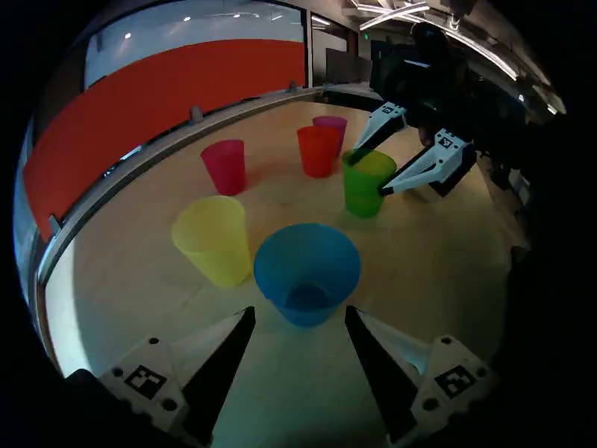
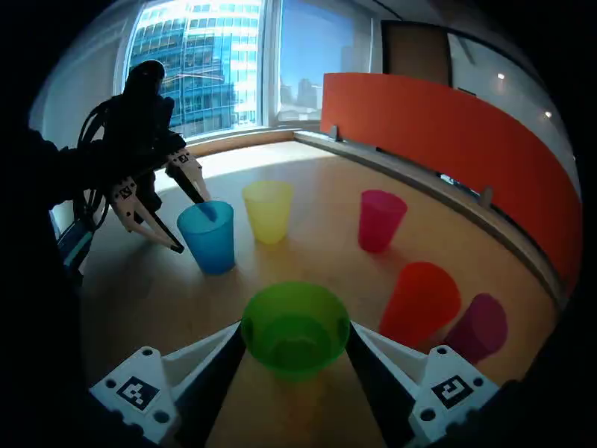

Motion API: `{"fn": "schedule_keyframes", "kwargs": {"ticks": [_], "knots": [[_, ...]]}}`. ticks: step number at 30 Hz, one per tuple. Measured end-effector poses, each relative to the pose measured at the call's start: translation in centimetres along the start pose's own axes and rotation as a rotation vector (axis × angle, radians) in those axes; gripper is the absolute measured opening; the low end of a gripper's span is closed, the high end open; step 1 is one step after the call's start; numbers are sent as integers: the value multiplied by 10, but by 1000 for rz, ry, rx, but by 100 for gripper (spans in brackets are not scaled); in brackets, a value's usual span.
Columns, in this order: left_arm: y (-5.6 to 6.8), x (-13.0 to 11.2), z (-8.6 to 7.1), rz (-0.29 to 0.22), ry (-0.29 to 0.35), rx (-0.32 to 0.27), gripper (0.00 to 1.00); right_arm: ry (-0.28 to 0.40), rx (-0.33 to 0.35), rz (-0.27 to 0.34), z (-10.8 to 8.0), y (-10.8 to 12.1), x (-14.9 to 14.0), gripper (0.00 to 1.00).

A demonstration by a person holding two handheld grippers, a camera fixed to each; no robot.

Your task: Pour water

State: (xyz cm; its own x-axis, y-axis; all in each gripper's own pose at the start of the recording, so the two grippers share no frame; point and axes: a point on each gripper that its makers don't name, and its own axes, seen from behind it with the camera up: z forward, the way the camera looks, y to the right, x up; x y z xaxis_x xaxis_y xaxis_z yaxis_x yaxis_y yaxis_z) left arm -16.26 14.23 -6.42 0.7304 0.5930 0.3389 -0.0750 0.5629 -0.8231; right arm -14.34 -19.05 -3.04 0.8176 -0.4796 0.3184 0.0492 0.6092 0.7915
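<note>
A blue cup (image 1: 306,272) stands upright on the wooden table (image 1: 440,254), between the fingertips of my left gripper (image 1: 298,313). Its jaws are open, with a small gap on each side of the cup. A green cup (image 2: 295,328) stands between the fingers of my right gripper (image 2: 295,330), which is open wide, its inner faces close against the rim. The right gripper view also has the left gripper (image 2: 194,225) straddling the blue cup (image 2: 207,237). The right gripper (image 1: 366,174) flanks the green cup (image 1: 366,183). Whether either cup holds water is unclear.
Upright on the table stand a yellow cup (image 1: 215,239), a pink cup (image 1: 224,166), a red cup (image 1: 317,149) and a purple cup (image 1: 332,123). A red partition (image 1: 149,104) runs along the table's far edge. Windows (image 2: 201,67) are behind the left gripper.
</note>
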Motion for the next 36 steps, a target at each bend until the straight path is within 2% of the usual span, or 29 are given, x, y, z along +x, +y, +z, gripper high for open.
{"fn": "schedule_keyframes", "kwargs": {"ticks": [11, 18, 29, 36], "knots": [[-1, 3, -11, -31, 29, 25, 89, -7, -12, 6, -3, -2, -8, 94], [-2, 0, -18, -48, 36, 49, 90, -4, -30, 23, -8, -3, -11, 100], [-14, 1, -37, -115, 96, 122, 89, 24, -97, 60, -38, 3, -20, 100], [-26, 3, -49, -144, 140, 198, 89, 57, -153, 105, -60, 9, -24, 100]]}}
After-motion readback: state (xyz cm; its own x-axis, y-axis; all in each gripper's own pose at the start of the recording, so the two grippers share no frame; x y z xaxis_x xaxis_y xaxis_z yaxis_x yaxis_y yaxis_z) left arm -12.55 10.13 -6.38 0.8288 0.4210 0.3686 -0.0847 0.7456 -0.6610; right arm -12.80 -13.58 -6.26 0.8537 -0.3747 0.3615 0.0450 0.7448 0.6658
